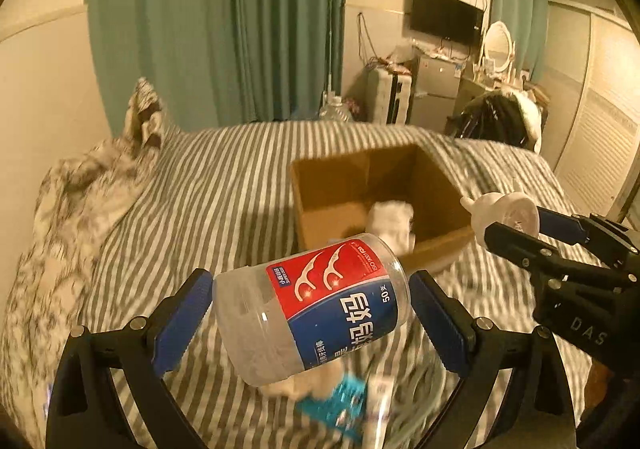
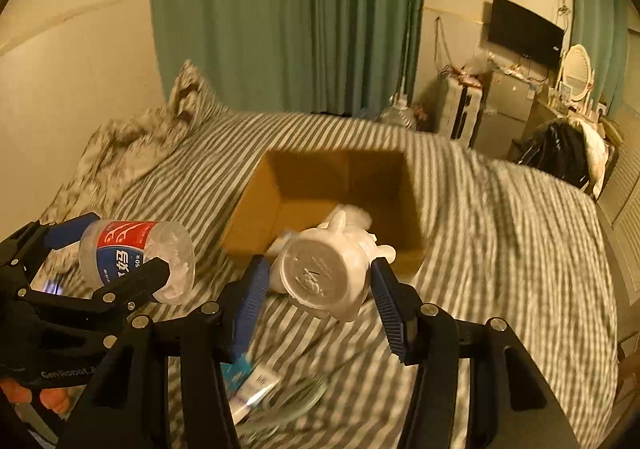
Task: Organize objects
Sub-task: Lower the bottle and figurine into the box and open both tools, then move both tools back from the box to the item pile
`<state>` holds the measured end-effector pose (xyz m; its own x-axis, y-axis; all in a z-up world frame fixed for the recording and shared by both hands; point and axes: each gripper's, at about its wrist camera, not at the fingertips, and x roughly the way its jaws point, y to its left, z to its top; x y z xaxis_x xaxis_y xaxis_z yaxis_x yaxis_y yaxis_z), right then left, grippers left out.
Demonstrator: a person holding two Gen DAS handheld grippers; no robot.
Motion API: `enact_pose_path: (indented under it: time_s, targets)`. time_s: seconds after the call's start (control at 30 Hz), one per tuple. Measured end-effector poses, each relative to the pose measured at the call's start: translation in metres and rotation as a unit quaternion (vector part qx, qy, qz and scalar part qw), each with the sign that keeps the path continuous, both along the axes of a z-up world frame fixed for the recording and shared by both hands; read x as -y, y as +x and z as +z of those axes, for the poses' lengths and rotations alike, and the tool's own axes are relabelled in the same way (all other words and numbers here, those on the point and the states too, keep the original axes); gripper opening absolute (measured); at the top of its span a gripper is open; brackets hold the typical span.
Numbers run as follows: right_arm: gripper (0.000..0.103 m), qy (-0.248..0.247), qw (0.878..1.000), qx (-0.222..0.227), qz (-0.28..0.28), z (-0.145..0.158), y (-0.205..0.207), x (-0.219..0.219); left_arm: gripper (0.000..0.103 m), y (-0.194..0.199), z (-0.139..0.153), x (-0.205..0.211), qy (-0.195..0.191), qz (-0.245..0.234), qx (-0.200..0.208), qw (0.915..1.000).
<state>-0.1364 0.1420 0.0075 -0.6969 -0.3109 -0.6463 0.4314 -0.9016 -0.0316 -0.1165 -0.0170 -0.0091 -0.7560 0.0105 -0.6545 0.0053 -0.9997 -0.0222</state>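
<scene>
Currently one jar (image 1: 312, 307) clamped in left fingers (image 1: 188, 313), one figurine (image 2: 326, 275) in right fingers (image 2: 250, 299); box (image 2: 256, 205) at 12. Figurine's base visible only from right wrist.

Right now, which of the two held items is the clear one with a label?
The floss-pick jar in the left gripper: clear plastic, red-and-blue label. The right gripper holds a plain white figurine.

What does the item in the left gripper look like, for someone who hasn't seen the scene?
On the grey-and-white striped bed, just short of the open brown cardboard box, the left gripper clamps a clear plastic floss-pick jar. Its red-and-blue label distinguishes it from the plain white figurine alongside.
</scene>
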Motion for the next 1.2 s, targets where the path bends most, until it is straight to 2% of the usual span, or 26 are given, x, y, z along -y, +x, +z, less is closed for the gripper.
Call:
enact_pose_path:
  time_s: [0.2, 0.4, 0.6, 0.67, 0.7, 0.8, 0.93, 1.2]
  targets:
    - [0.052, -0.010, 1.000, 0.004, -0.018, 0.008, -0.061, -0.005, 0.100, -0.066, -0.001, -0.008, -0.008, -0.004, 0.004, 0.9999]
    - [0.052, -0.014, 0.999, 0.019, -0.024, -0.005, -0.113, -0.005, 0.100, -0.122, -0.026, -0.024, -0.012, -0.025, 0.024, 0.9993]
    - [0.049, -0.022, 0.999, 0.028, -0.028, -0.021, -0.141, -0.009, 0.100, -0.151, -0.052, -0.036, -0.002, -0.049, 0.045, 0.9978]
    - [0.059, -0.025, 0.999, 0.027, -0.035, -0.022, -0.143, -0.012, 0.101, -0.155, -0.057, -0.036, 0.003, -0.051, 0.051, 0.9974]
    - [0.060, -0.027, 0.999, 0.027, -0.037, -0.022, -0.142, -0.015, 0.101, -0.156, -0.059, -0.035, 0.005, -0.048, 0.056, 0.9972]
    - [0.061, -0.029, 0.998, 0.026, -0.045, -0.019, -0.137, -0.021, 0.101, -0.150, -0.057, -0.029, 0.000, -0.038, 0.047, 0.9982]
    - [0.065, -0.025, 0.998, 0.017, -0.053, -0.007, -0.120, -0.027, 0.103, -0.134, -0.039, -0.024, -0.008, -0.027, 0.032, 0.9991]
    - [0.066, 0.006, 0.999, -0.024, -0.048, 0.034, -0.056, -0.029, 0.103, -0.084, 0.003, -0.005, -0.018, -0.007, 0.001, 0.9998]
